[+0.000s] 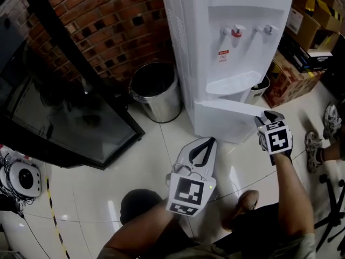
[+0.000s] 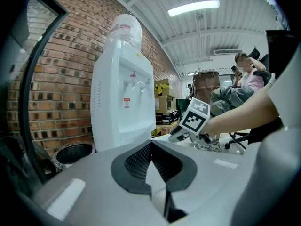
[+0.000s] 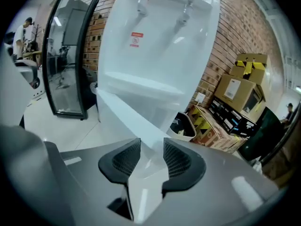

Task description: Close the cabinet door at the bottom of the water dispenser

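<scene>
1. Right of the round metal waste bin (image 1: 161,106), your left hand-held gripper (image 1: 208,143) hangs low over the glossy pale tiled floor (image 1: 135,166). Its jaws are pressed together on nothing. It appears parked there to stay out of the door's swing.
2. The tall white plastic water dispenser (image 1: 215,26) stands against the red brick wall (image 1: 108,20). The white cabinet door (image 1: 226,111) at its base stands swung out from the body and not yet shut. Its free edge points to the right of the head view.
3. Your right hand-held gripper (image 1: 269,117) sits at that free edge, angled downward. Its jaws are apart and the door's top edge runs between the pads (image 3: 126,160). No squeeze on the panel is visible. Straddling the door at that outer corner probably gives you the most leverage and stops the panel sliding off sideways.
4. Stacked brown cardboard boxes (image 1: 285,80) crowd the dispenser's right side. That likely explains why you reach in from the front.
</scene>
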`<state>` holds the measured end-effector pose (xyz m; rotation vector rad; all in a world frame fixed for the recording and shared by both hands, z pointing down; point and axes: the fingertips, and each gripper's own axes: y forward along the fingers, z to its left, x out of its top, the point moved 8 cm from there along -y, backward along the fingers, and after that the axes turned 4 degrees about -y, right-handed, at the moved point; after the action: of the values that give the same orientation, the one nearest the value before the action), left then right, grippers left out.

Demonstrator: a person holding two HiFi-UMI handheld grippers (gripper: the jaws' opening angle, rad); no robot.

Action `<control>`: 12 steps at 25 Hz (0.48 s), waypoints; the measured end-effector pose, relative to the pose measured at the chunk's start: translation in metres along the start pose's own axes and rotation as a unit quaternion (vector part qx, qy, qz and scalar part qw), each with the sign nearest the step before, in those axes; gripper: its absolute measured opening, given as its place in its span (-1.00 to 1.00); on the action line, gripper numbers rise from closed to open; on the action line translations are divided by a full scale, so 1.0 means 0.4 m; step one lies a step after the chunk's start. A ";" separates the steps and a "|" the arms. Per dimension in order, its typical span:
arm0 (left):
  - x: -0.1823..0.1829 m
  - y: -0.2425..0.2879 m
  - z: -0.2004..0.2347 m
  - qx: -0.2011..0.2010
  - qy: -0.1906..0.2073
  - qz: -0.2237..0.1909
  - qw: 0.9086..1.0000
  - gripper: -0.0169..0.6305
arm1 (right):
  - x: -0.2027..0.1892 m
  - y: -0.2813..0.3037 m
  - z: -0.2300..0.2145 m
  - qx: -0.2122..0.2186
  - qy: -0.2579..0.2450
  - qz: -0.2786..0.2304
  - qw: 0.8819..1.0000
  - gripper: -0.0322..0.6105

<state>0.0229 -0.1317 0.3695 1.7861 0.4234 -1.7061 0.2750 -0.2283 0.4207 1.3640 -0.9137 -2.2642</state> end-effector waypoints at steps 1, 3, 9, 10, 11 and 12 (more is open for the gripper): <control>-0.005 0.001 0.002 0.001 0.001 0.004 1.000 -0.95 | 0.006 0.014 -0.012 -0.009 0.010 0.000 1.000 -0.44; -0.015 0.001 0.004 0.004 0.001 0.013 1.000 -0.94 | 0.017 0.046 -0.034 -0.028 0.033 0.000 0.999 -0.44; -0.025 -0.026 0.017 0.024 -0.003 0.024 0.999 -0.94 | 0.061 0.176 -0.078 -0.069 0.101 -0.015 0.992 -0.62; -0.025 -0.032 0.024 0.029 -0.004 0.025 0.999 -0.95 | 0.066 0.201 -0.082 -0.065 0.113 -0.021 0.991 -0.73; -0.025 -0.038 0.032 0.035 -0.006 0.025 0.999 -0.94 | 0.070 0.226 -0.085 -0.059 0.125 -0.029 0.990 -0.73; -0.025 -0.042 0.041 0.042 -0.009 0.026 0.999 -0.95 | 0.073 0.247 -0.088 -0.052 0.135 -0.039 0.989 -0.77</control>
<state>-0.0013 -0.1277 0.3762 1.8242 0.3006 -1.7251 0.2885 -0.3301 0.4568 1.6324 -0.6532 -2.0812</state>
